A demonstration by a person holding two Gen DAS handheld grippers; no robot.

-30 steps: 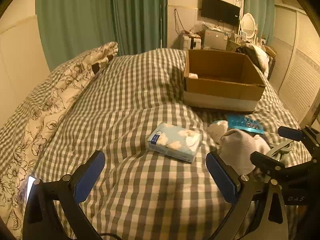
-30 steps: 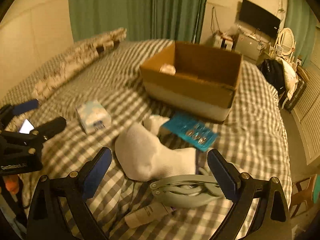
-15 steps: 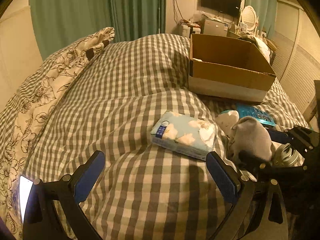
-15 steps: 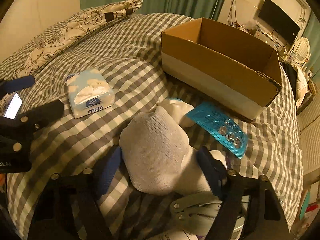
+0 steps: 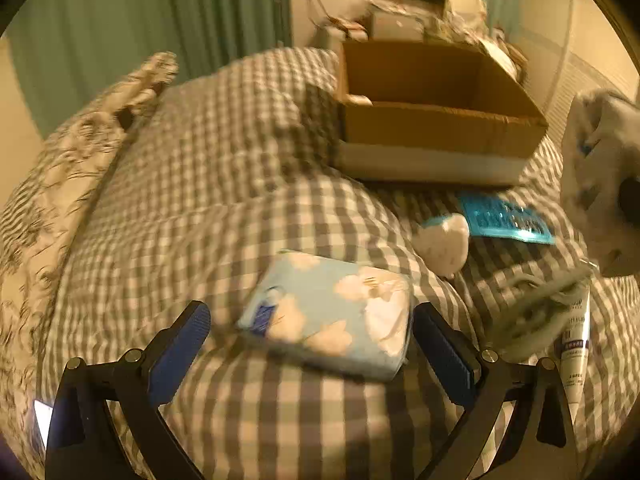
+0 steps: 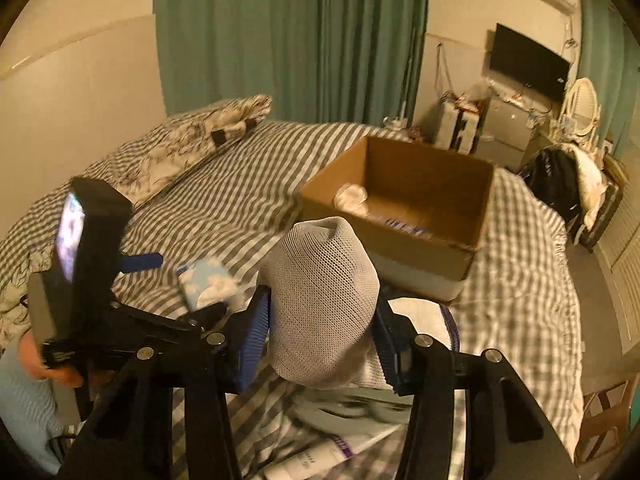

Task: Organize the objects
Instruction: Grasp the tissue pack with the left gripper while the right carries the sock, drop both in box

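Clamped between the blue pads of the right gripper (image 6: 322, 332), the white mesh-knit sock (image 6: 320, 304) bulges up past the jaws, lifted off the checked grey-and-white bedspread (image 6: 224, 216); half a second ago it was only just being squeezed down on the bed, and a second ago it lay loose ahead of spread fingers. Beyond the jaws sits the open brown cardboard box (image 6: 416, 200), and only the right wrist view looks deep enough to show a white bundle (image 6: 351, 197) in its near-left corner and blurred purple print on something on its floor, unreadable. Below the jaws lies a white tube (image 6: 316, 456) with purple lettering, too smeared to read.

Over on the left wrist view, the left gripper (image 5: 312, 344) stands wide open, the pale blue tissue pack with white clouds (image 5: 332, 320) lying right between its fingertips, where a second ago it lay well ahead. That view alone shows, ahead and right of its jaws, the teal blister card (image 5: 504, 220) and a small white rounded bundle (image 5: 442, 242) touching it. The sock appears at its far right edge (image 5: 600, 184), raised. Motion blur hides the pack's label.
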